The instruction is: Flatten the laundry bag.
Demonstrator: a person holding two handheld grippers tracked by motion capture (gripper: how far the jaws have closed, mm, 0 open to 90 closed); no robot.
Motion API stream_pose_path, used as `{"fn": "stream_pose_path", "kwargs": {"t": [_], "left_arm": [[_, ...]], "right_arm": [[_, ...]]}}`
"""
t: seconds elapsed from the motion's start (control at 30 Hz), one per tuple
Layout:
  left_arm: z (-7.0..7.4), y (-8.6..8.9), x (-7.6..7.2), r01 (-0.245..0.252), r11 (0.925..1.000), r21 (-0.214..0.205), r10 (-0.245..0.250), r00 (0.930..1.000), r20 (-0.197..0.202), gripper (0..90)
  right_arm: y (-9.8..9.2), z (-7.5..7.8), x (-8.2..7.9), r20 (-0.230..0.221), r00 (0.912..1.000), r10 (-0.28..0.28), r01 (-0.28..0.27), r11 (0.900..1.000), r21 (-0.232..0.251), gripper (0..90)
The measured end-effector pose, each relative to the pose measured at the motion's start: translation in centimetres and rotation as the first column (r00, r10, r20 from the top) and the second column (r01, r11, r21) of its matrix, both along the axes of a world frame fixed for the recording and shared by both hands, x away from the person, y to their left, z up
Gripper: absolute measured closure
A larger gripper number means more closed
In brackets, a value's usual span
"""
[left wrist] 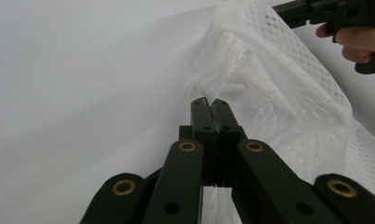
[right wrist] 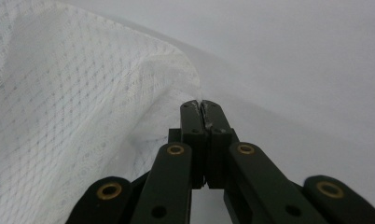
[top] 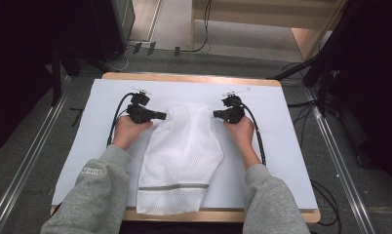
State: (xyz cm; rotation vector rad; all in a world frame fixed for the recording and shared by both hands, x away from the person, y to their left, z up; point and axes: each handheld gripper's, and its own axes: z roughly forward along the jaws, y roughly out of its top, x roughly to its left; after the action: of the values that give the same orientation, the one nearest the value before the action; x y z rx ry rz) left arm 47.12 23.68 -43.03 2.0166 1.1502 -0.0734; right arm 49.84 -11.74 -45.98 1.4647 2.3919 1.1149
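A white mesh bag (top: 182,156) lies flat on the white-covered table (top: 286,146), its grey stripe (top: 173,186) near the front edge. My left gripper (top: 164,116) points right at the bag's far left corner. My right gripper (top: 215,114) points left at the far right corner. In the left gripper view the jaws (left wrist: 209,101) are shut, with the mesh (left wrist: 279,93) pinched at their tip and rising in a fold. In the right gripper view the jaws (right wrist: 202,103) are shut on the mesh edge (right wrist: 73,116), which runs into their tip.
The table's wooden rim (top: 194,78) shows at the far side. Bare white cover lies to the left (top: 101,131) and right of the bag. Cables (top: 325,195), metal floor rails (top: 340,161) and dark stands (top: 57,73) surround the table.
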Motion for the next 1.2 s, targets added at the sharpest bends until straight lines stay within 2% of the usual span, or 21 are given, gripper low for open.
{"fn": "stream_pose_path", "kwargs": {"t": [0.03,0.17,0.33,0.4,0.43,0.5,0.57,0.7,0.8,0.87,0.9,1.07,1.2], "left_arm": [[0.2,0.6,0.0,-0.01,0.9999,0.006,0.01,0.9999,0.004,90.0],[0.7,2.3,0.0,-0.026,0.9996,-0.012,0.026,0.9996,-0.01,90.0],[0.8,3.7,-0.1,-0.017,0.9998,-0.004,0.017,0.9993,-0.034,90.0],[0.6,4.4,0.0,-0.054,0.9984,-0.015,0.053,0.998,-0.034,90.0],[0.4,4.6,0.1,-0.069,0.9976,-0.007,0.068,0.997,-0.037,90.0],[-0.2,4.6,0.2,-0.091,0.995,0.041,0.092,0.9952,-0.032,90.0],[-0.3,4.5,0.2,-0.098,0.9939,0.052,0.1,0.9944,-0.034,88.9],[0.8,4.8,-0.4,-0.108,0.9936,0.033,0.108,0.9941,0.011,80.3],[1.4,4.6,-0.9,-0.08,0.9965,0.024,0.079,0.9965,0.025,81.3],[1.4,4.0,-1.1,-0.069,0.9976,0.011,0.068,0.9973,0.028,82.0],[1.2,3.7,-1.1,-0.06,0.9982,0.01,0.059,0.9979,0.026,82.0],[-0.6,2.3,-0.5,-0.061,0.9949,0.081,0.06,0.9981,0.011,76.3],[-1.4,1.2,-0.3,-0.032,0.9949,0.096,0.028,0.9987,0.042,69.2]], "right_arm": [[-0.1,0.2,-0.1,-0.002,1.0,0.005,-0.005,1.0,0.0,90.0],[-0.7,1.1,-0.3,0.007,0.9995,0.031,-0.031,0.9995,-0.006,90.0],[-1.1,1.8,-0.2,-0.009,0.9975,0.071,-0.07,0.9966,0.043,90.0],[-0.9,2.0,-0.3,-0.006,0.9966,0.082,-0.082,0.9948,0.061,90.0],[-0.7,2.1,-0.3,-0.005,0.9964,0.085,-0.084,0.9946,0.061,90.0],[0.1,2.0,-0.3,-0.002,0.9963,0.086,-0.086,0.995,0.051,90.0],[0.7,1.7,-0.3,-0.001,0.9963,0.086,-0.086,0.9958,0.032,90.0],[1.2,1.2,-0.2,-0.006,0.9963,0.085,-0.085,0.9959,0.031,90.0],[1.3,0.9,-0.1,-0.019,0.9964,0.083,-0.083,0.9963,0.025,90.0],[1.4,0.7,-0.1,-0.026,0.9965,0.08,-0.079,0.9965,0.026,90.0],[1.4,0.6,-0.1,-0.027,0.9963,0.081,-0.08,0.9964,0.027,90.0],[1.5,0.3,-0.2,-0.034,0.9965,0.076,-0.075,0.9968,0.027,90.0],[1.7,0.1,-0.2,-0.036,0.9963,0.079,-0.078,0.9968,0.018,90.0]]}}
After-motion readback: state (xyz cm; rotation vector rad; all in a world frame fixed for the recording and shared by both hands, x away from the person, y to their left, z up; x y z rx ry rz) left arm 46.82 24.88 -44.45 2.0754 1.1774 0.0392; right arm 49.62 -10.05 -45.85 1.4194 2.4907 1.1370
